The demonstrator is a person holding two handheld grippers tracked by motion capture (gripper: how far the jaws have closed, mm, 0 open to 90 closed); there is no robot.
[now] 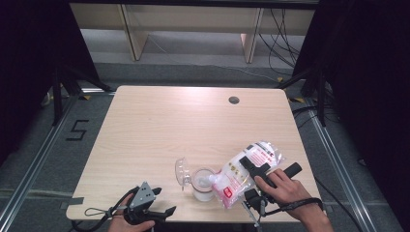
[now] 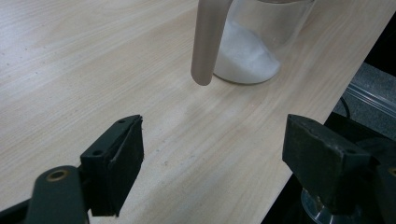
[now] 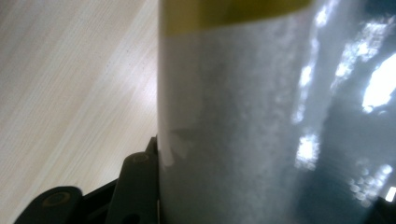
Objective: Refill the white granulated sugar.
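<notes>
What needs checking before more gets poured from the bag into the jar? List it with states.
1. Right gripper clamped on bag: ok.
2. Bag tilted with its low end over jar: ok.
3. Jar upright on table, white grains inside: ok.
4. Jar lid swung open: ok.
5. Left gripper open, apart from jar: ok.
6. Grains flowing: cannot tell.

Black claws (image 1: 167,211), grey three-cornered plate (image 1: 143,195), trailing black cables (image 1: 96,212).

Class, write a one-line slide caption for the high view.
Right gripper tips a bag over a glass jar.
</notes>
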